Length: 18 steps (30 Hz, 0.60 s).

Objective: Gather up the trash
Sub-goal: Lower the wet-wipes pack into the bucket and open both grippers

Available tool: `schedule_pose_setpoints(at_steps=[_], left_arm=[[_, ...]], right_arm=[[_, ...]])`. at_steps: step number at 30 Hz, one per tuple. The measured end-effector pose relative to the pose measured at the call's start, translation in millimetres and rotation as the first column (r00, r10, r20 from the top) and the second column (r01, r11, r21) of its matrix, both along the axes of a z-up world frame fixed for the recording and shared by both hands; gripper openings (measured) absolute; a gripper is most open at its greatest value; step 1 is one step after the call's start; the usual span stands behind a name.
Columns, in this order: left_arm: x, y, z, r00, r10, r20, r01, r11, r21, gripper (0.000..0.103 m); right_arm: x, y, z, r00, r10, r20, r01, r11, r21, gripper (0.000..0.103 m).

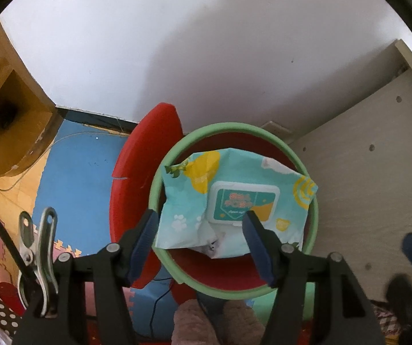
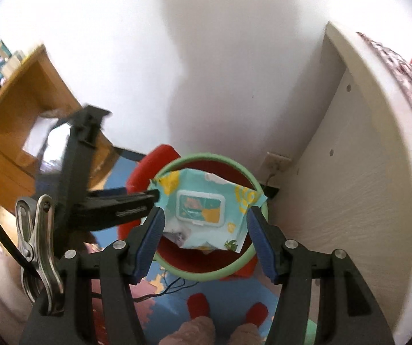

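Note:
A light-blue wet-wipes pack with a white flip lid lies across the mouth of a red trash bin with a green rim. The bin's red lid stands open at the left. My left gripper is open just above the pack, one finger on each side, touching nothing. In the right wrist view the same pack rests on the bin rim. My right gripper is open above it and empty. The left gripper's body reaches in from the left.
A white wall stands behind the bin. A pale wooden cabinet side is close on the right. A brown cardboard box and wooden shelf are at the left. Foam floor tiles and cables lie below. The person's feet in red slippers are near the bin.

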<state>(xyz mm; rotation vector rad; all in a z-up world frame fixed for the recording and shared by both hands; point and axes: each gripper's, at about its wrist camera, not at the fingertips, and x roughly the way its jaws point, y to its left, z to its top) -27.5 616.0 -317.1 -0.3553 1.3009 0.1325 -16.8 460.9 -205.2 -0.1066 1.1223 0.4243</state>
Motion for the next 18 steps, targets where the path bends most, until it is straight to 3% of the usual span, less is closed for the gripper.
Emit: schedule_pose_setpoints(at_steps=[3,8,18], left_arm=[[7.2,-11.5,-3.2,0.999,-0.034,0.008,0.034,0.999,-0.013,0.051],[28.1,-36.9,-18.5,0.996,-0.081,0.033,0.082,0.996,-0.027,0.051],[59.9,-62.1,-88.3,0.994,-0.099,-0.039,0.096,0.993,-0.065,0.049]], right_arm=[[-1.0,-8.0,14.5,1.0,-0.026,-0.011,0.026,0.999,0.04,0.061],[-2.1,-11.6,28.8,0.999,-0.036,0.002,0.036,0.998,0.059,0.061],[2.2,-15.9,26.5,0.999,-0.046,-0.009,0.046,0.998,0.053,0.06]])
